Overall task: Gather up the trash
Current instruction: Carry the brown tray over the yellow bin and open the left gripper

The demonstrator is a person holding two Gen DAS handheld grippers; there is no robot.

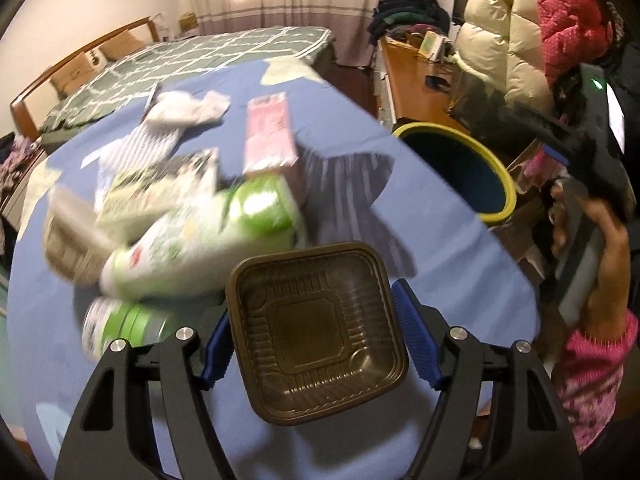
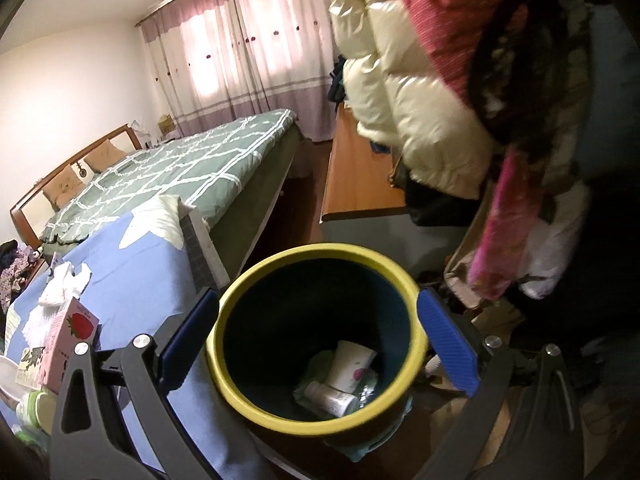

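Half of tray [image 1: 318,332] rim behind blue pads [image 1: 416,344].

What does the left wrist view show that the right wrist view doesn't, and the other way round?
Only the left wrist view: the left gripper shut on a brown plastic tray, and the person's hand carrying the other gripper.
Only the right wrist view: the open right gripper, with nothing between its fingers, and the trash already lying inside the bin.
Both: the yellow-rimmed bin, the blue tablecloth, the pink strawberry carton and the bed.
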